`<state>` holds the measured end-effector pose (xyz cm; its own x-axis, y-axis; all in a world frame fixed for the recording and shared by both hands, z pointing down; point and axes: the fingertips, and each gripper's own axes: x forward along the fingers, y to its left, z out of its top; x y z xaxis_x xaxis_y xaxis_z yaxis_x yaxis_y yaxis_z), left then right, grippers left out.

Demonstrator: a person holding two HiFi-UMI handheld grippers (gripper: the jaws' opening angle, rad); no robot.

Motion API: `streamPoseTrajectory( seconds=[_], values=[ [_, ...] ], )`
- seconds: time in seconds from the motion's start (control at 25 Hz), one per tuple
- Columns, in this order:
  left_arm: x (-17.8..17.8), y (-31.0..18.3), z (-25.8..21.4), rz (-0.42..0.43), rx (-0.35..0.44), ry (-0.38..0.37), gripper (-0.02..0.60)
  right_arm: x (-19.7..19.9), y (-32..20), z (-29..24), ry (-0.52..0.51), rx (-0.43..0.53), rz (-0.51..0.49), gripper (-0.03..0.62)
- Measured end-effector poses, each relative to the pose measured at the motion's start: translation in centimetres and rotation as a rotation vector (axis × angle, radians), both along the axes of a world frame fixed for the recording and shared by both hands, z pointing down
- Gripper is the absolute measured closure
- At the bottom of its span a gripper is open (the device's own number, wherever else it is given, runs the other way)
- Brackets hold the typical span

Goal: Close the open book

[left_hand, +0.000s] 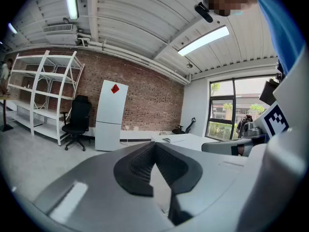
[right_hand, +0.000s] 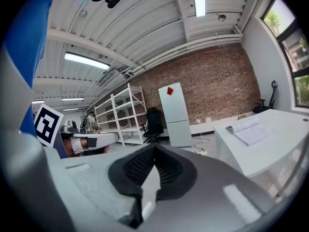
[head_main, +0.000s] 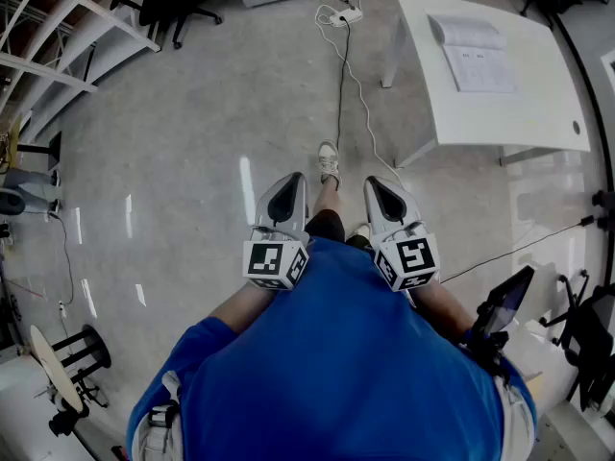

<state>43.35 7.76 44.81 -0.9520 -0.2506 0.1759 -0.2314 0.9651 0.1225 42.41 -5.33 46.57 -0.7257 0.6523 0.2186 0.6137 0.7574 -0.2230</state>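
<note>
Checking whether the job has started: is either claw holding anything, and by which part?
Nothing is held. The left claw and the right claw are both shut and empty; the open book lies untouched on the white table.

The right gripper (right_hand: 154, 151) has its jaws together, nothing between them. To the right, an open book (right_hand: 250, 130) lies on a white table (right_hand: 277, 149); a brick wall (right_hand: 217, 88) stands far behind.
</note>
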Motion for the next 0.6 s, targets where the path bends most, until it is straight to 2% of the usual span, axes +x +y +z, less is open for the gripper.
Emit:
streamPoseTrajectory(
  seconds=[0.24, 0.4, 0.6],
  values=[
    [-0.2, 1.2, -0.1, -0.012, -0.007, -0.003, 0.575, -0.2, 1.1, 0.0, 0.000, 0.011, -0.025, 0.592],
    [-2.1, 3.2, 0.0, -0.020, -0.006, 0.000, 0.575, -2.5, 2.8, 0.0, 0.006, 0.016, -0.031, 0.592],
    [-5.4, 8.1, 1.2, -0.040, 0.013, 0.007, 0.575, -6.2, 7.8, 1.0, 0.007, 0.032, -0.050, 0.592]
  ],
)
